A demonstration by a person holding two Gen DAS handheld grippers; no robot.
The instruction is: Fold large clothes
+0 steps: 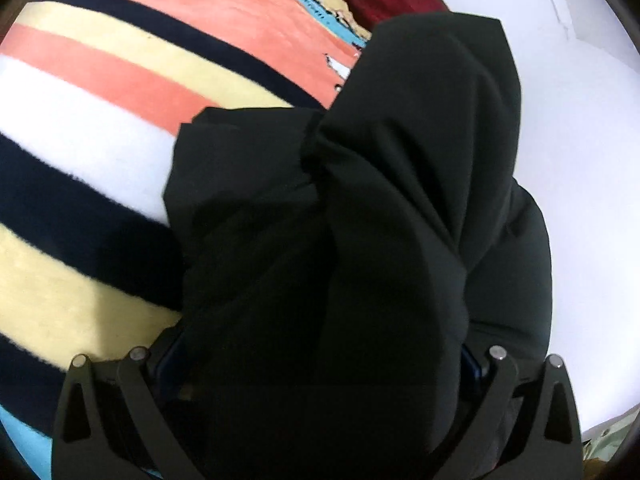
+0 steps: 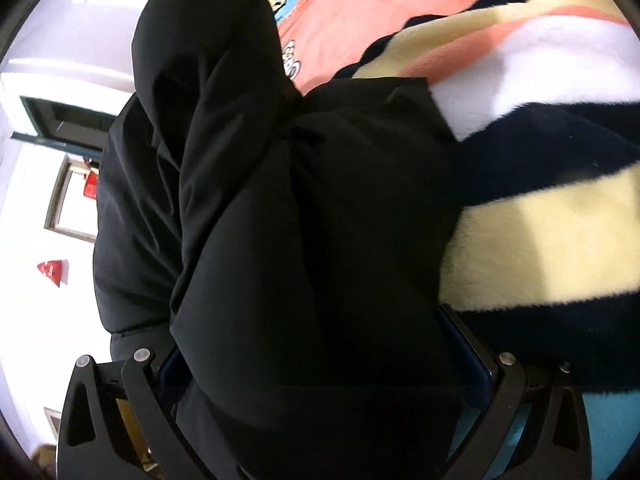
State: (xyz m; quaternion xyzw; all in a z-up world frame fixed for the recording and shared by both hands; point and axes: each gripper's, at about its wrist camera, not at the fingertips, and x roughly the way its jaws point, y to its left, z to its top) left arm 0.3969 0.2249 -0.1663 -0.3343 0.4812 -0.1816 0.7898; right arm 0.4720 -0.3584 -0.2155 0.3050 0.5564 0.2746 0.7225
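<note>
Left wrist view: black garment (image 1: 360,220) drapes over both grippers' wide-spread jaws, hiding whether either pinches it.

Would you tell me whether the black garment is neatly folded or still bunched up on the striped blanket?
Bunched up. The black garment lies in a twisted, creased heap with loose overlapping flaps on the striped blanket, with no flat, squared fold.

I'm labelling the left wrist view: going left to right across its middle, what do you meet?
striped blanket → black garment → white wall
</note>
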